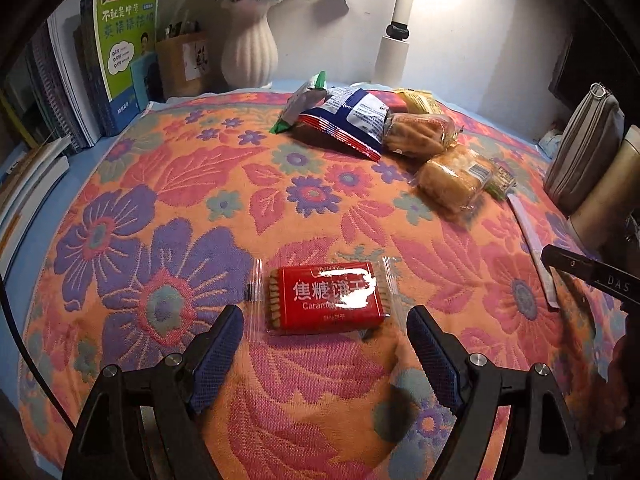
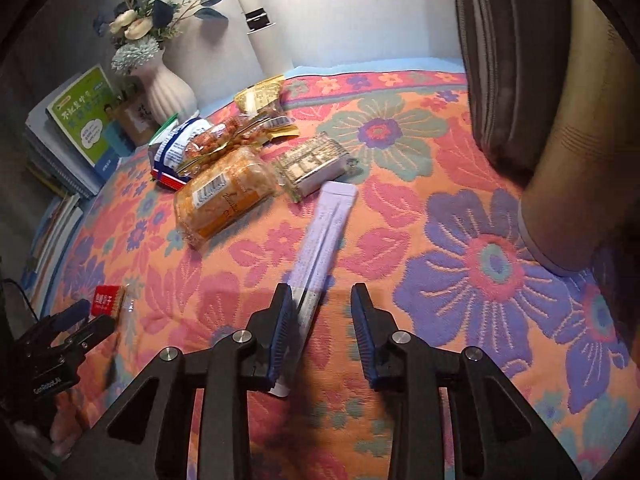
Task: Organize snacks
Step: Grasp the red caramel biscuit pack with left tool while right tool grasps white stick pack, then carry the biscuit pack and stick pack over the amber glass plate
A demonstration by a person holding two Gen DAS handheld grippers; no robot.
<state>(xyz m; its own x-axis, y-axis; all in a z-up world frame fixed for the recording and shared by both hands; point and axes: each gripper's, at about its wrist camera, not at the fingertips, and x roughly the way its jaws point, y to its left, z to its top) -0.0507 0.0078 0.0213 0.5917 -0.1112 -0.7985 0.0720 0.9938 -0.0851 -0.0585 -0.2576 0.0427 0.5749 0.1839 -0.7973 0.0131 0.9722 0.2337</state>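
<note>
A red caramel biscuit packet lies flat on the floral cloth, and my left gripper stands open with a finger on each side of it, neither pad touching. My right gripper is open over the near end of a pale lilac stick sachet. The sachet lies against the left pad, with a gap to the right one. A pile of snacks sits at the back: a blue-white bag, two clear bread packs, and a yellow packet.
A white ribbed vase, upright books and a brown box line the back left. A white lamp post stands behind the pile. A grey pouch and a tan cylinder crowd the right side.
</note>
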